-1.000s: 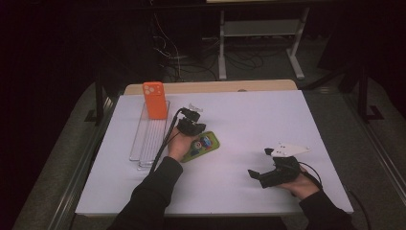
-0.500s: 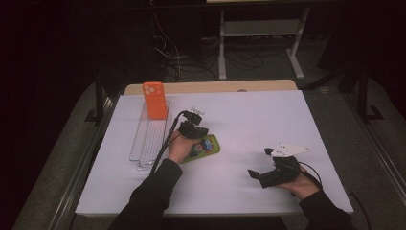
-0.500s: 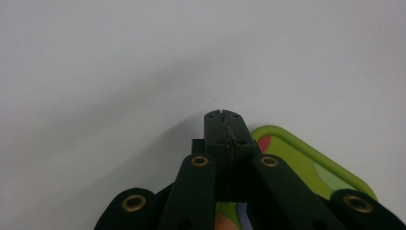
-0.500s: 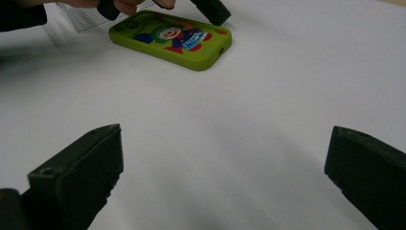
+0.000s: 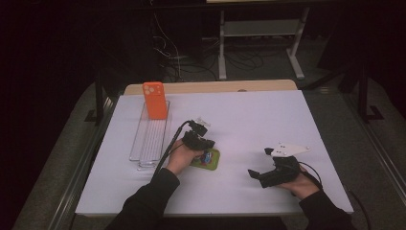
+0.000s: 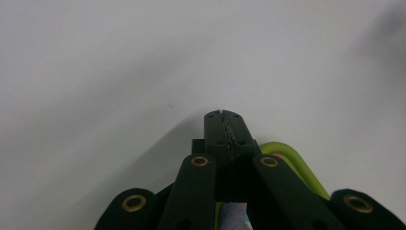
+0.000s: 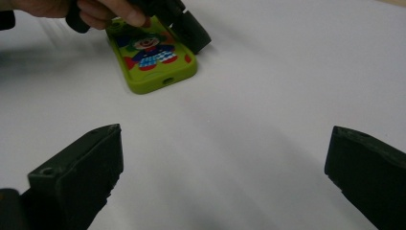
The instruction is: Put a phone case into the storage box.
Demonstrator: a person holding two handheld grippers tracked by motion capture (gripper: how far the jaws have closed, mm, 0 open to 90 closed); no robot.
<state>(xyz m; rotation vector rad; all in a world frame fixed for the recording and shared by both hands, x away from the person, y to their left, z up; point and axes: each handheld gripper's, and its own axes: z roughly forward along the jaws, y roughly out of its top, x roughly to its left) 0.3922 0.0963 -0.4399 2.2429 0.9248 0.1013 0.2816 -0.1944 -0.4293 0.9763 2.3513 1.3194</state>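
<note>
White counter [image 5: 249, 115] spans the scene. Toward ten o'clock, a clear tray [image 5: 149, 139] props an orange phone case [image 5: 154, 100]. At center, the left gripper [image 5: 207, 143], jaws clenched, overlaps a green clown-print phone case [image 5: 208, 161]. At four o'clock, the right gripper [image 5: 253, 174] hovers, jaws released.

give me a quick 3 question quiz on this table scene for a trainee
1. True or false: the right gripper has its jaws shut.
2. Where does the orange phone case stand?
A. upright at the far end of the clear tray
B. flat beside the right gripper
C. under the left gripper
3. Fill in: the left gripper sits over the ____ phone case with a clown picture.

Key
1. False. In the right gripper view its jaws stand wide apart over the bare white table.
2. A.
3. Green. In the left gripper view its jaws are closed together, with the case's rim beside them.
</note>
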